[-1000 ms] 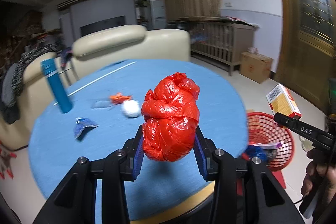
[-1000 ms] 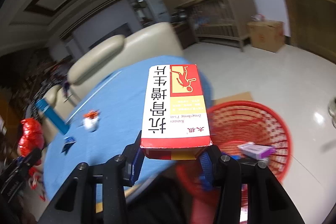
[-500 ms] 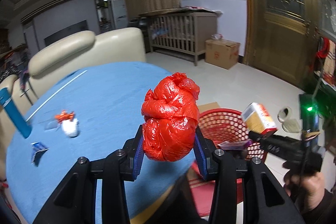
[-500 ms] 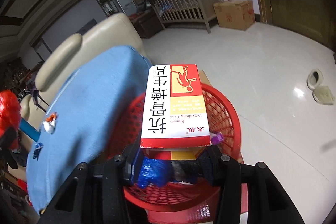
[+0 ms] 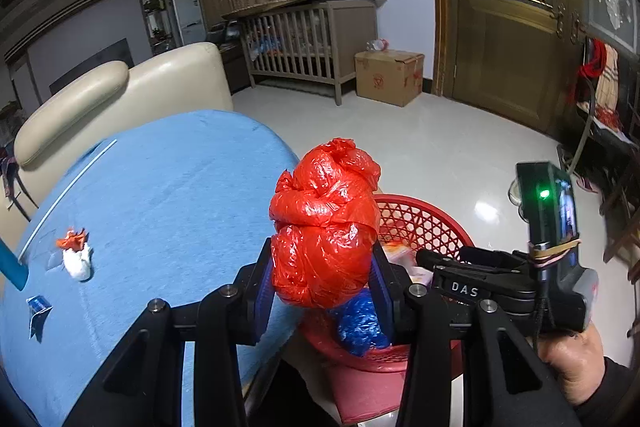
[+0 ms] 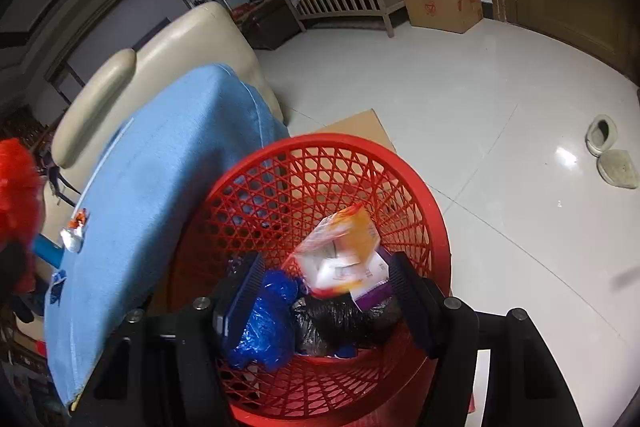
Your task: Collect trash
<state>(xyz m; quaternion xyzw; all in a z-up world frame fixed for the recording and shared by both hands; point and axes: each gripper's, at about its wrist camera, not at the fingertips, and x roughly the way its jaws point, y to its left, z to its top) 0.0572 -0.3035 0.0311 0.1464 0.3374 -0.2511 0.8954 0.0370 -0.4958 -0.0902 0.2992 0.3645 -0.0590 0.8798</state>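
Note:
My left gripper (image 5: 322, 285) is shut on a crumpled red plastic bag (image 5: 324, 223), held by the blue table's edge, beside the red mesh basket (image 5: 424, 223). My right gripper (image 6: 324, 291) is open above the basket (image 6: 424, 187). The red, white and yellow box (image 6: 340, 251) is blurred, loose inside the basket above a blue bag (image 6: 264, 323), a black bag (image 6: 340, 323) and a purple-and-white box (image 6: 376, 293). On the table lie a white wad (image 5: 78, 263) with an orange scrap (image 5: 72, 239), and a blue wrapper (image 5: 38, 307).
The round table (image 5: 160, 195) has a blue cloth. A cream sofa (image 5: 120, 95) stands behind it. A blue cylinder (image 5: 10, 267) is at the table's left. Flat cardboard (image 6: 356, 127) lies under the basket. A crib (image 5: 308, 43) and a carton (image 5: 388, 77) stand far back.
My right gripper swung over the basket, opened and let go of the box, which now drops into the basket. My left gripper carried the red bag right, toward the basket.

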